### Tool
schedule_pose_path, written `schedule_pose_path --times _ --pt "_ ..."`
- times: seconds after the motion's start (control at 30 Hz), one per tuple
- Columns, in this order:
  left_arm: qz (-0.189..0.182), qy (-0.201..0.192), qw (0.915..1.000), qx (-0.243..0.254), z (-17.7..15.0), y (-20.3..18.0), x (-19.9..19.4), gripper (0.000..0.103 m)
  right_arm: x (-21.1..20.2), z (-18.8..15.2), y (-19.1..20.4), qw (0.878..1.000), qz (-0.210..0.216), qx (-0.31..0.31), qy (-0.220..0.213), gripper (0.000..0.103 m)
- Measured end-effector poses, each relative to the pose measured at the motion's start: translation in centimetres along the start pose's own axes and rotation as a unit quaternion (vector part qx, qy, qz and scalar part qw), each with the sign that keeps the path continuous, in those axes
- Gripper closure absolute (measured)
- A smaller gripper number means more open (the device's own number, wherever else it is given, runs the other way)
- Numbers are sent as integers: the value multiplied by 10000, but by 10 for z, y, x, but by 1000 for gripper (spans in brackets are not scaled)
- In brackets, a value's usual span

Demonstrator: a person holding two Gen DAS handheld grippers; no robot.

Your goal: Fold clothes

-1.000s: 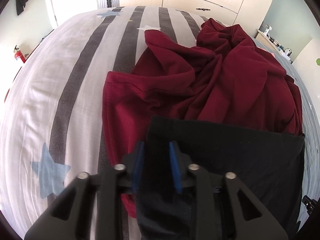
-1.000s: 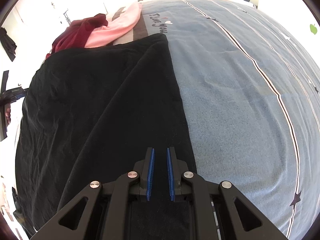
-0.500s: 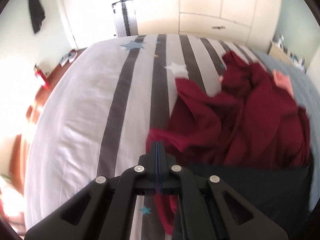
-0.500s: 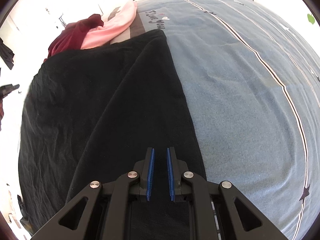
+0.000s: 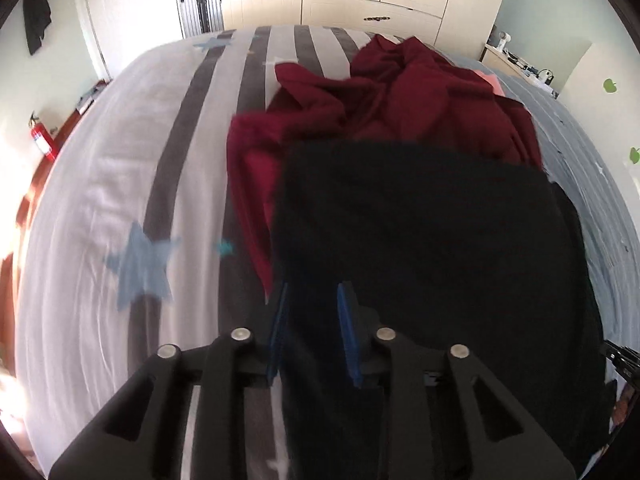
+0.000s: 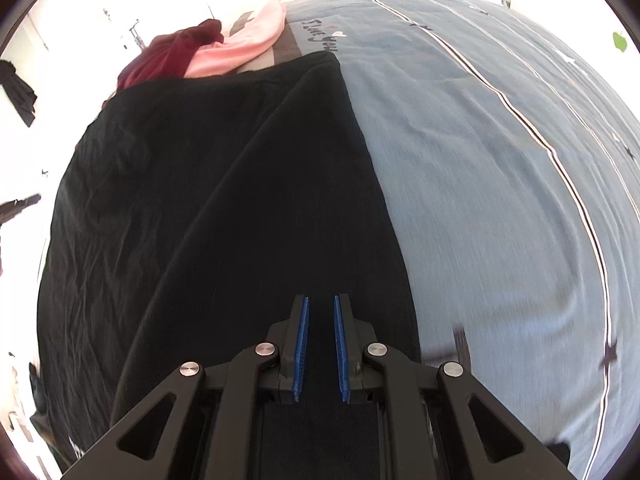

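Note:
A black garment [image 6: 208, 200] lies spread on the bed. In the right wrist view a raised fold runs from its far corner down into my right gripper [image 6: 321, 344], whose blue pads [image 6: 301, 344] are shut on the cloth. In the left wrist view my left gripper [image 5: 312, 332] is over the garment's near left edge [image 5: 420, 240]. Its jaws are opening, and the black cloth lies loose between the pads [image 5: 347, 320]. A crumpled dark red garment [image 5: 400, 96] lies beyond the black one.
The bed cover is white with grey stripes and blue stars [image 5: 140, 264] on the left, and grey-blue [image 6: 500, 160] on the right. A pink garment [image 6: 240, 48] lies beside the red one. Wardrobe doors [image 5: 360, 0] and a dresser [image 5: 520, 60] stand behind the bed.
My left gripper closed fully and swung left off the black garment, then came back over its edge with the jaws parting. My right gripper kept its grip and shifted a little.

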State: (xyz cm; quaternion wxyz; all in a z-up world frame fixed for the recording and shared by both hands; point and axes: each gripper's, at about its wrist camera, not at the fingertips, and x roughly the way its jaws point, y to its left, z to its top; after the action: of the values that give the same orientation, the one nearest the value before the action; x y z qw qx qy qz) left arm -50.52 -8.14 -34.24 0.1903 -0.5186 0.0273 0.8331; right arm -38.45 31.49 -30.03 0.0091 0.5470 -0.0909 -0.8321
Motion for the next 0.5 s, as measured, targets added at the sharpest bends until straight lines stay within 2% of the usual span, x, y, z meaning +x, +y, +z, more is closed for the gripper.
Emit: schedule_pose_path --times 0.17,0.23,0.43,0.5 --pt "460 281 9979 -356 -115 16 -52 71 -32 -60 -4 9999 -93 -41 117 91" --pt "589 407 9951 -684 -155 30 -74 71 -46 -86 -8 9997 -135 -45 216 91" --pt "1194 804 9785 -1479 -263 57 -126 66 -88 -160 -25 9985 -327 26 444 90" --pt "1350 917 9755 -1475 -293 57 -139 66 -101 -178 -36 9979 -473 102 430 90"
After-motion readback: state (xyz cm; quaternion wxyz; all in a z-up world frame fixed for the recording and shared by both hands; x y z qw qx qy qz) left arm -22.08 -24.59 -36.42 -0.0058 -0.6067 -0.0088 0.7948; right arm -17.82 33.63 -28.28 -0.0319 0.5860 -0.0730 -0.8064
